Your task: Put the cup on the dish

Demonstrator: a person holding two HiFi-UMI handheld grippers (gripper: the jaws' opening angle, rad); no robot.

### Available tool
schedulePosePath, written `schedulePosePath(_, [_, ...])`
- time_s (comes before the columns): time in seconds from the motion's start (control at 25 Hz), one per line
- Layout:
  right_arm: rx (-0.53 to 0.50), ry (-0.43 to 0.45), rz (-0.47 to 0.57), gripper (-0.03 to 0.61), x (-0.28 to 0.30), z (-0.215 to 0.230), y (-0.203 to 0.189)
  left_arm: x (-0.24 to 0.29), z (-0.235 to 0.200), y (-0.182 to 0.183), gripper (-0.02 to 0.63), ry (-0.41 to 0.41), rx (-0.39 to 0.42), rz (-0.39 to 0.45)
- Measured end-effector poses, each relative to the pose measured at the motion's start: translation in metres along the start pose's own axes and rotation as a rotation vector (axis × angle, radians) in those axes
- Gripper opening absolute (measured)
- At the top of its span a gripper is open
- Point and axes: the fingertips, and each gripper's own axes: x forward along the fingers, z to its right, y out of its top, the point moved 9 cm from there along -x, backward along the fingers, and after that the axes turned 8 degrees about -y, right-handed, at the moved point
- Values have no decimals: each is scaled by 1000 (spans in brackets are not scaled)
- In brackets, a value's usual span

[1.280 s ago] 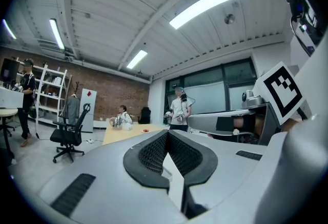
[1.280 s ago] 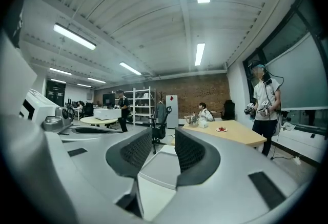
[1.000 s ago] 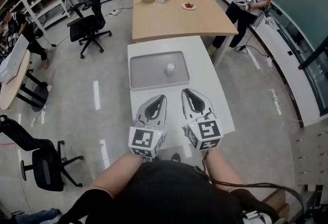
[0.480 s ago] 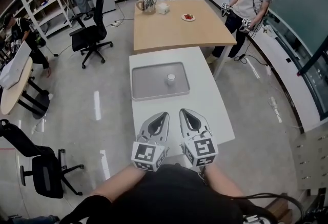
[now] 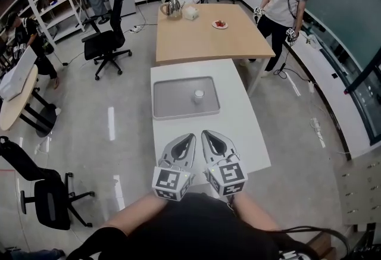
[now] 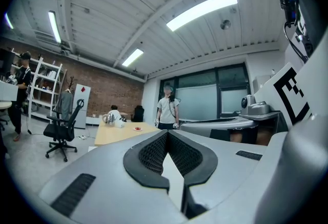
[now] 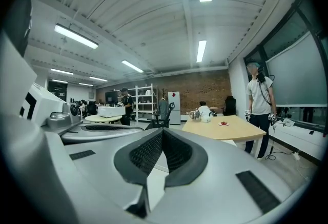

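White cup stands upright on the grey dish, right of its centre, on the white table. Left gripper and right gripper sit side by side over the table's near end, well apart from the cup. All 2 have jaws pressed together, nothing between them.

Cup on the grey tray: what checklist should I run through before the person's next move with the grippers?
1. Cup stands upright inside the tray: ok.
2. Left gripper holds nothing, jaws together: ok.
3. Right gripper holds nothing, jaws together: ok.
4. Jaws apart, ready for a grasp: not ok, both are shut.
5. White table bare between the grippers and the tray: ok.
6. Cup empty: cannot tell, too small in the head view.
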Motion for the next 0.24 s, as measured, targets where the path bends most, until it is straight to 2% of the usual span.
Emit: schedulePosePath(0.24, [2, -8, 3, 12, 2, -3, 9, -3, -6, 7, 9, 16, -17, 11])
